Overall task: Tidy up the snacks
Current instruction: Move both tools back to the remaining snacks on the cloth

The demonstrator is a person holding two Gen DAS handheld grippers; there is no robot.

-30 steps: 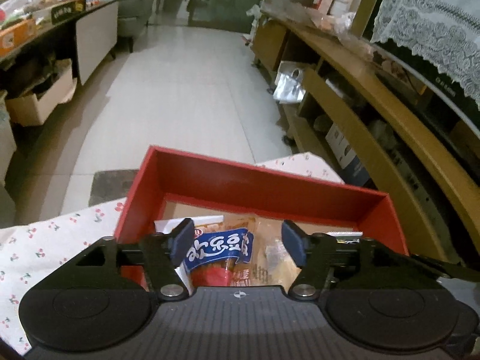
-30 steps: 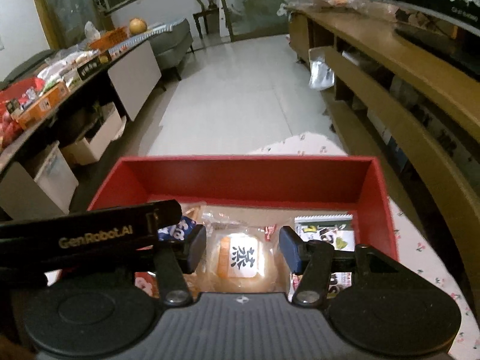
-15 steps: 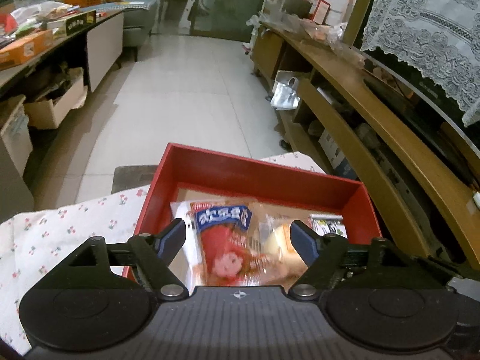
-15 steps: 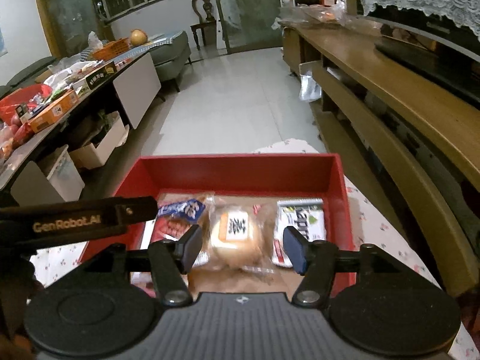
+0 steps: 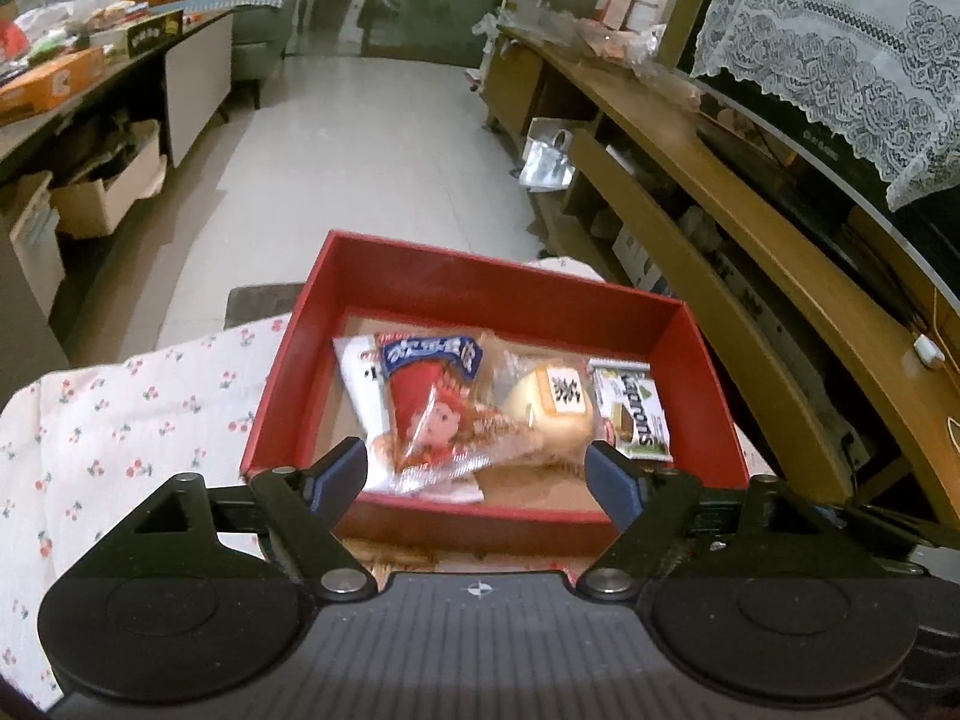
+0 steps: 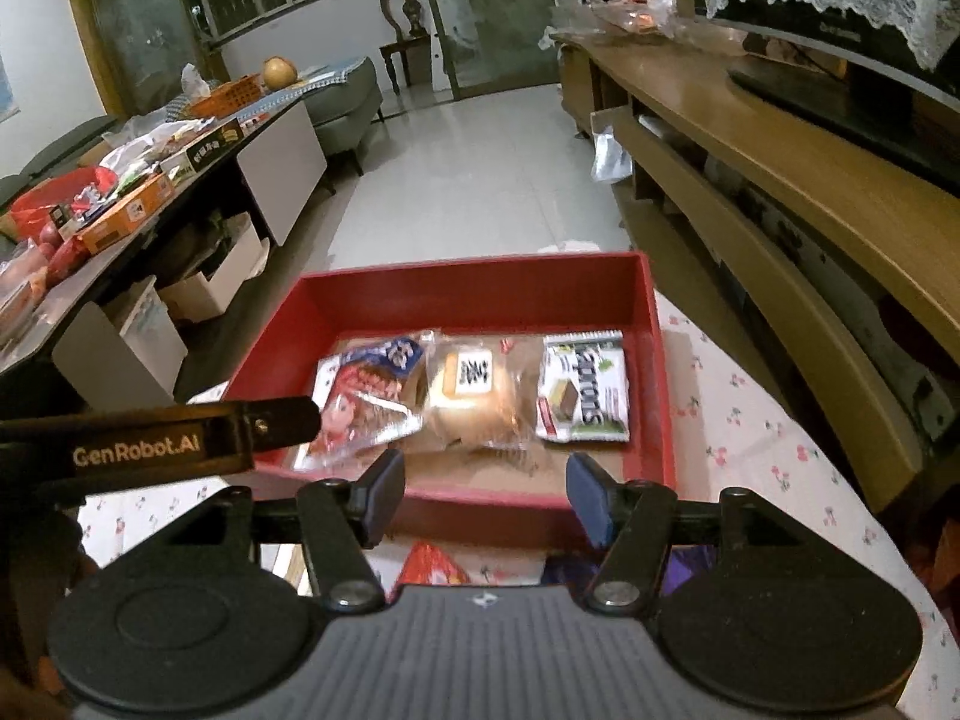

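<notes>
Three wrapped snacks lie side by side on the brown floor of the open red cardboard box (image 6: 354,324): a crinkly clear packet printed with a red-haired cartoon girl (image 6: 360,402) at the left, a round pale bun in a clear wrapper with a square label (image 6: 474,396) in the middle, and a flat white-and-green biscuit packet (image 6: 585,390) at the right, near the box's right wall. All look light. The film wrappers are likely slippery and will crumple, and the bun is soft and easily squashed — best taken by a sealed end flap or lightly across its width. The biscuit packet seems stiffer; its short edges offer a firm hold.

The box rests on a white cloth with small red cherry prints (image 5: 120,408). The left gripper (image 5: 477,474) has just been opening and stands wide with nothing between its blue pads; the right gripper (image 6: 483,495) has parted a little and is likewise empty. Both hover at the box's near wall — more wrapped items show just under the right one.
</notes>
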